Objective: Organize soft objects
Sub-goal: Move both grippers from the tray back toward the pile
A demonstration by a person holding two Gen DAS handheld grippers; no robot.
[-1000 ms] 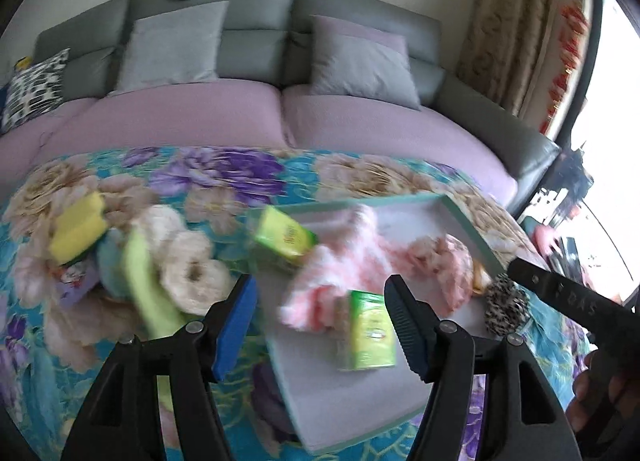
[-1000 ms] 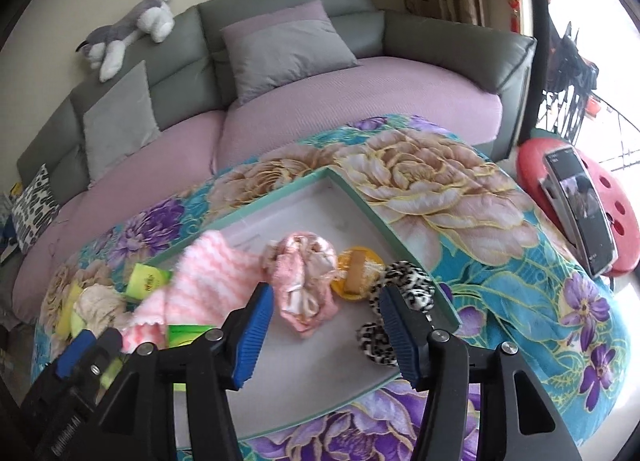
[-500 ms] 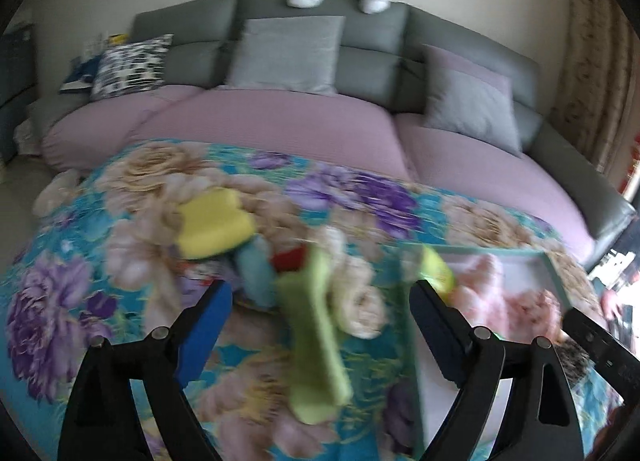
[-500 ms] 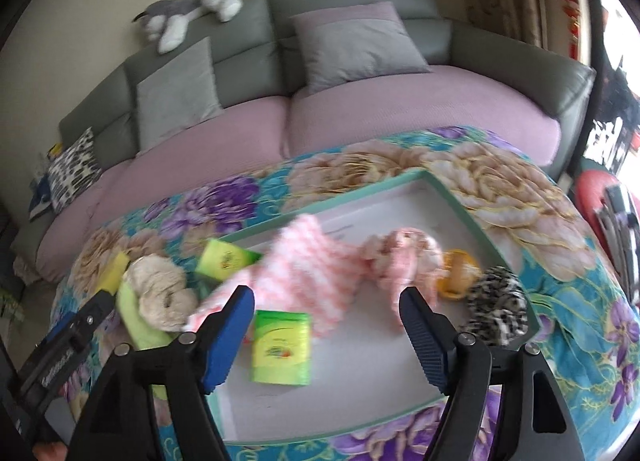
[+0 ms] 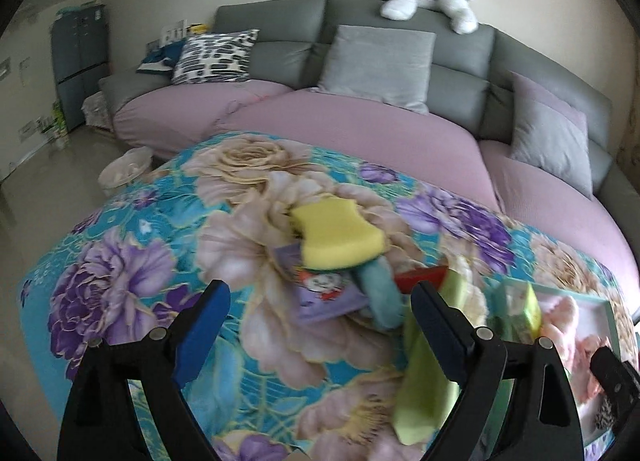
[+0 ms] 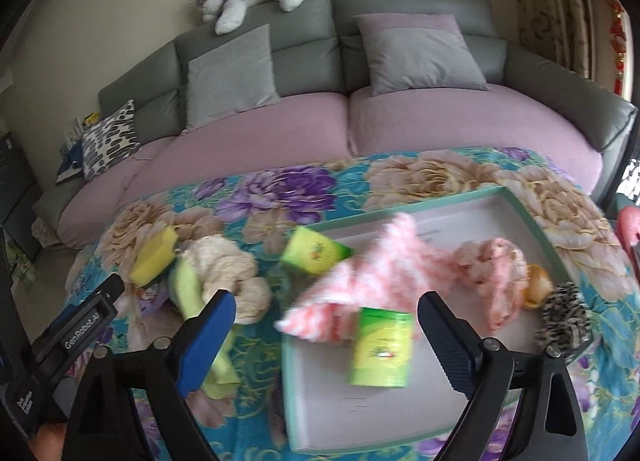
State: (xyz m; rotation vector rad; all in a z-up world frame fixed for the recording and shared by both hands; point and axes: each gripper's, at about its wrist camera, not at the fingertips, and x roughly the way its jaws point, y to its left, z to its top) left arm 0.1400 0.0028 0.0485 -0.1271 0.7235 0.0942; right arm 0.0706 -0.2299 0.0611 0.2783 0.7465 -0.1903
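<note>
Foam and cloth lie heaped at ten o'clock from the tray [image 6: 532, 223]: yellow sponge [image 5: 338, 235], teal roll [image 5: 380, 297], green cloth [image 5: 420, 381]. The left gripper [image 5: 316, 325] hangs over that heap, jaws just spread wide, empty; the right gripper [image 6: 324, 335], over the tray, likewise. Overlapping pieces could tangle, so one pinch might drag neighbours along.

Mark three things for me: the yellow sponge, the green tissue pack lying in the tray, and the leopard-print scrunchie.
Yellow foam sponge [image 5: 340, 235], left wrist view, middle of its top face.
Green plastic tissue pack [image 6: 382, 347], right wrist view, centre of its printed front.
Leopard-print fabric scrunchie [image 6: 566, 317], right wrist view, on its upper loop.
</note>
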